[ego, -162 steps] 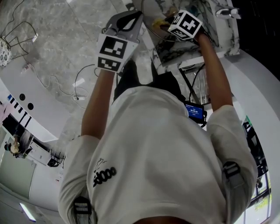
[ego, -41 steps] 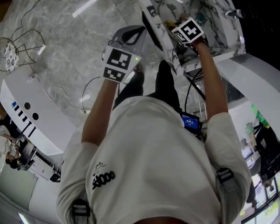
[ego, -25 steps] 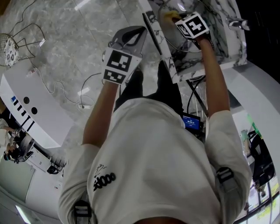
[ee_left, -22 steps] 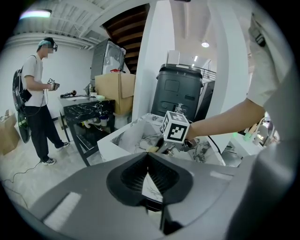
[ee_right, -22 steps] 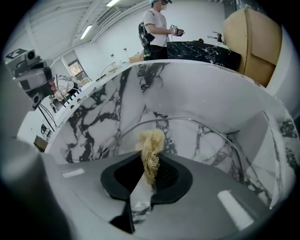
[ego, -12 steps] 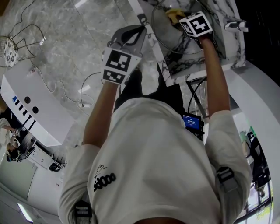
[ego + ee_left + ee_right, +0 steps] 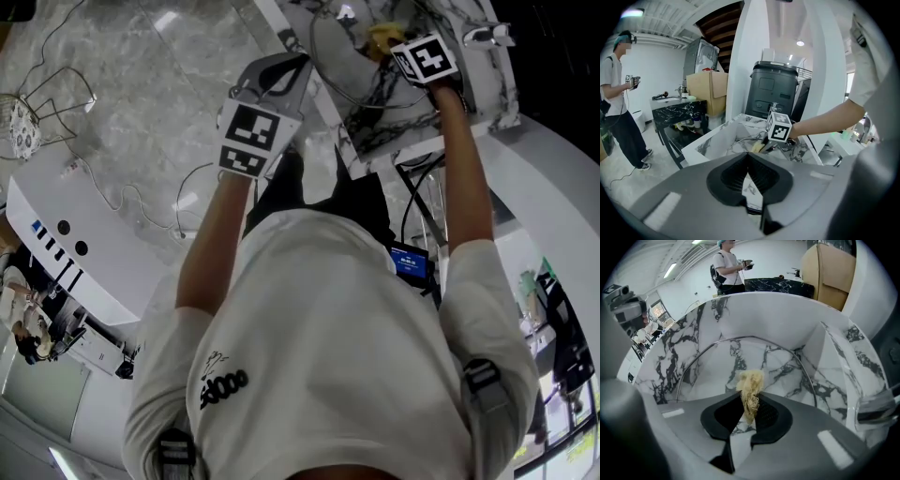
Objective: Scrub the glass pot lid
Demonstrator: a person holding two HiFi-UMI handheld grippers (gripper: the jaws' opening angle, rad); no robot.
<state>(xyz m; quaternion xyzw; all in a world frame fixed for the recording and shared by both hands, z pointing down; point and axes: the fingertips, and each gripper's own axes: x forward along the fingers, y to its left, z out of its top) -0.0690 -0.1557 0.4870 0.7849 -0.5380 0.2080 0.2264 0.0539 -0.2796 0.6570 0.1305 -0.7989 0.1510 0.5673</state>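
Note:
The glass pot lid [image 7: 336, 58] lies flat in a white marble sink [image 7: 412, 122]; in the right gripper view its metal rim [image 7: 751, 337] arcs across the basin floor. My right gripper [image 7: 394, 47] is over the lid's right part, shut on a yellow scrubber [image 7: 750, 385], whose tuft sticks out past the jaws [image 7: 380, 37]. My left gripper [image 7: 292, 58] hangs left of the sink, outside its wall, shut with nothing in it. In the left gripper view [image 7: 748, 157] I look across at the right gripper's marker cube [image 7: 779, 132] and the scrubber [image 7: 757, 147].
A faucet [image 7: 487, 36] stands at the sink's far right corner. Cables [image 7: 122, 192] and a wire basket [image 7: 37, 89] lie on the floor at left. Beyond the sink are a black bin [image 7: 773, 91], a cardboard box [image 7: 707, 89] and a standing person [image 7: 616, 93].
The right gripper has slid with the scrubber across the lid toward its far right side. The left gripper has stayed shut beside the sink.

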